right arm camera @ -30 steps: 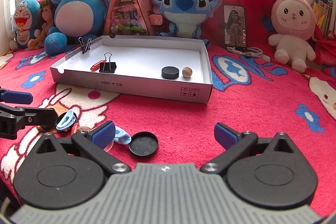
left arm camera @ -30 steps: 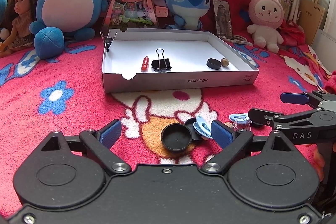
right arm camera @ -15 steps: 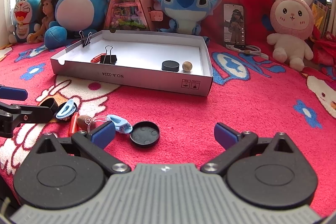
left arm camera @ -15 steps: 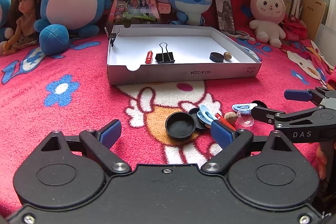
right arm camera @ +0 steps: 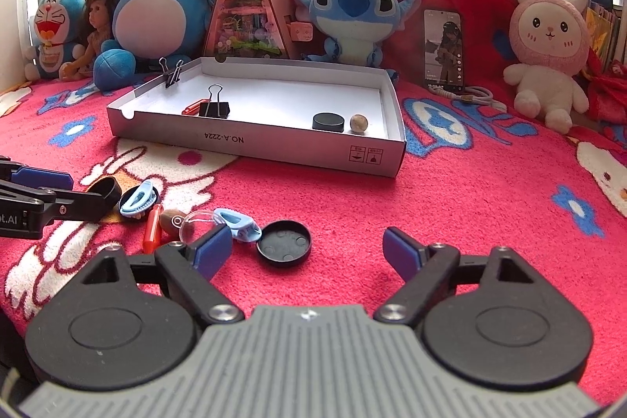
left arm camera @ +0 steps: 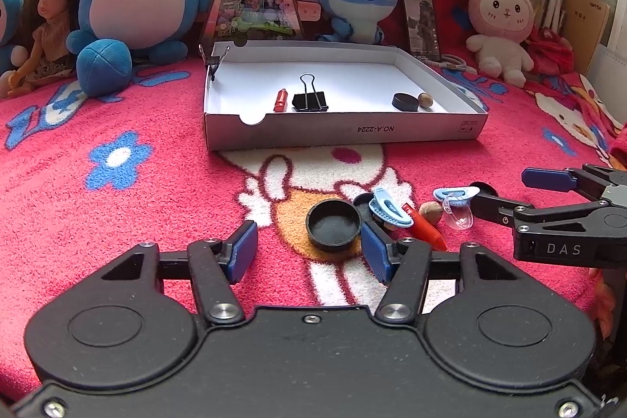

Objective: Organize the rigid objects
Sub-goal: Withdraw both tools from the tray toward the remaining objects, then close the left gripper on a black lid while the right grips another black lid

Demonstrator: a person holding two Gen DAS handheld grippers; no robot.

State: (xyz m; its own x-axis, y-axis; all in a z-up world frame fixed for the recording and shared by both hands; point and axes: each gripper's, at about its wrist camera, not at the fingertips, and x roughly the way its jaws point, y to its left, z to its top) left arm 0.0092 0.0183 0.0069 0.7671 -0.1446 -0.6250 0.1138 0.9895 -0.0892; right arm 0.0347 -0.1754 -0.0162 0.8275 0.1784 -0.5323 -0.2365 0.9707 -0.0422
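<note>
Now: left tool (left arm camera: 309,251) closing, black cap (left arm camera: 333,224) between pads; right tool (right arm camera: 305,249) wide, closing, nothing held

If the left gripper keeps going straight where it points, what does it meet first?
Most likely the round black plastic cap lying open side up on the red blanket. It sits just ahead of the left gripper, whose jaws are closing with nothing between them yet. Depth is hard to judge.

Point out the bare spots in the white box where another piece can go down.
White box: bare middle floor between binder clip and black cap; the whole back half too. Crowded: front-left by the red tube, front-right by the wooden bead.
</note>
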